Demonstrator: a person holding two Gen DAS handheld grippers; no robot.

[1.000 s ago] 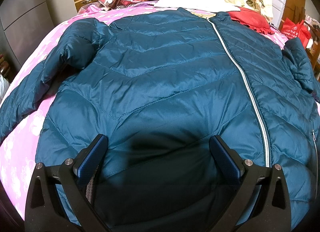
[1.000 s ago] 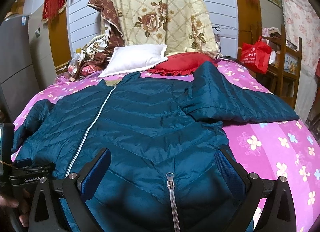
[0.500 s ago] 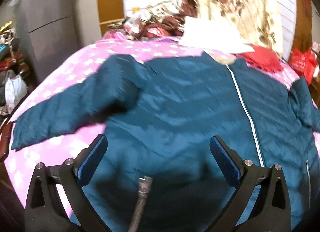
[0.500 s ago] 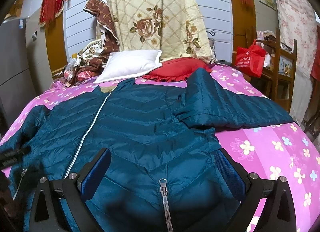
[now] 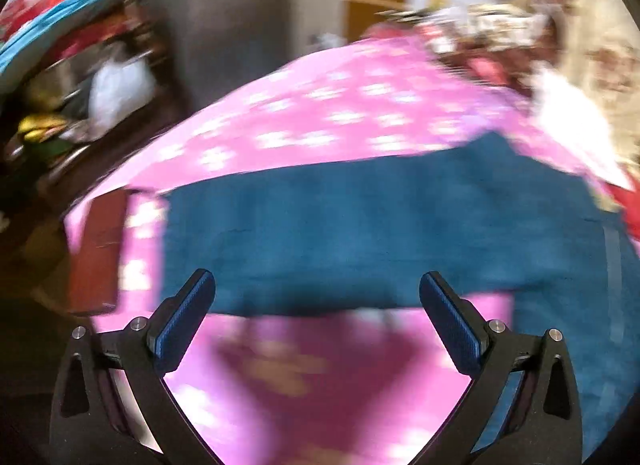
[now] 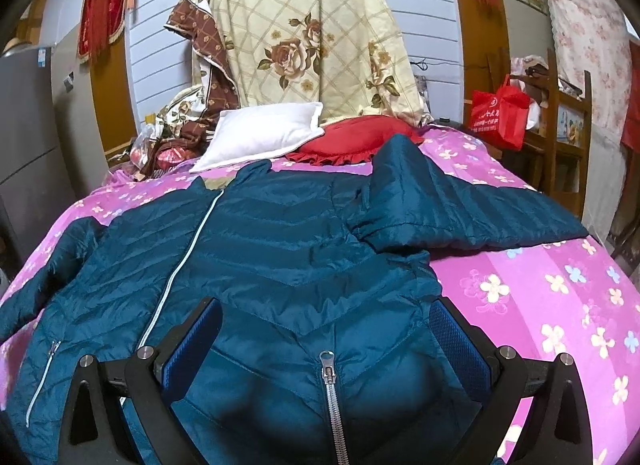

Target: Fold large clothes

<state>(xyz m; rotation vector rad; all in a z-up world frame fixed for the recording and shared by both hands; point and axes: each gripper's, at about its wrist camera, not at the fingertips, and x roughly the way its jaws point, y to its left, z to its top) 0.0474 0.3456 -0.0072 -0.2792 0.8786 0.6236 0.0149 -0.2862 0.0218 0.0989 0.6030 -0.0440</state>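
Observation:
A teal quilted down jacket (image 6: 280, 257) lies flat, front up and zipped, on a pink flowered bed (image 6: 540, 297). Its right sleeve (image 6: 472, 209) stretches out to the right. My right gripper (image 6: 326, 345) is open and empty, low over the jacket's hem by a pocket zip (image 6: 330, 385). In the blurred left wrist view the left sleeve (image 5: 360, 233) lies straight across the pink sheet (image 5: 320, 113). My left gripper (image 5: 316, 317) is open and empty, just in front of that sleeve's near edge.
A white pillow (image 6: 260, 137), a red cushion (image 6: 352, 141) and a hanging floral quilt (image 6: 312, 33) are at the bed's head. A red bag (image 6: 500, 113) and wooden chair (image 6: 564, 113) stand at right. A grey cabinet (image 5: 240, 5) and cluttered shelves (image 5: 60, 45) stand left of the bed.
My left gripper has swung left, from over the jacket's body to the left sleeve and the bed's left side. My right gripper has lowered slightly toward the hem. Both stay open.

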